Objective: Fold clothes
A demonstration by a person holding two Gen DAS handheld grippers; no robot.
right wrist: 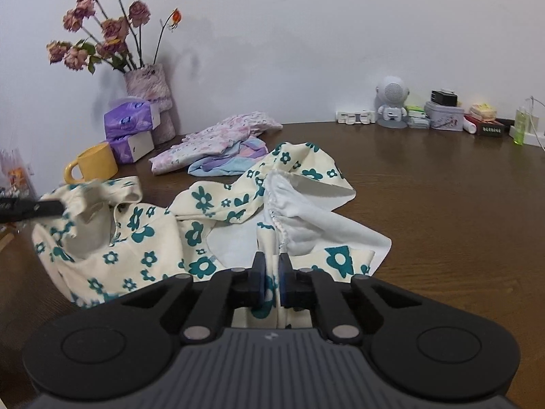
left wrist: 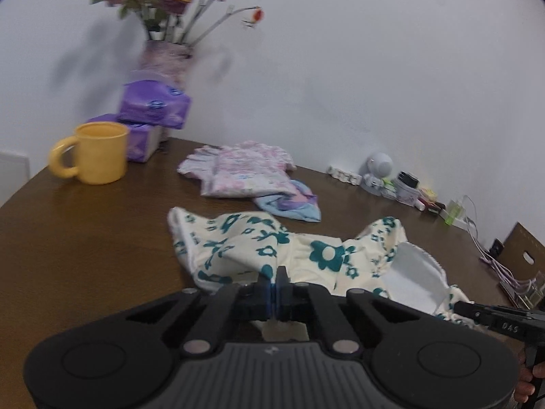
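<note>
Both grippers, left point(left wrist: 275, 284) and right point(right wrist: 271, 277), are clenching the cream, teal-flowered cotton garment point(right wrist: 150, 238) lying crumpled on the brown wooden table point(right wrist: 442, 204). A fuzzy pink vase point(right wrist: 150, 85) is holding dried pink roses point(right wrist: 102, 30); two purple tissue packs point(right wrist: 127, 119) are sitting beside one yellow mug point(right wrist: 95, 162).

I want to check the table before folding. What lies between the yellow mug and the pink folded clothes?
Nothing: in the left wrist view, only bare brown table separates the yellow mug from the pink folded clothes. The right wrist view agrees.
</note>
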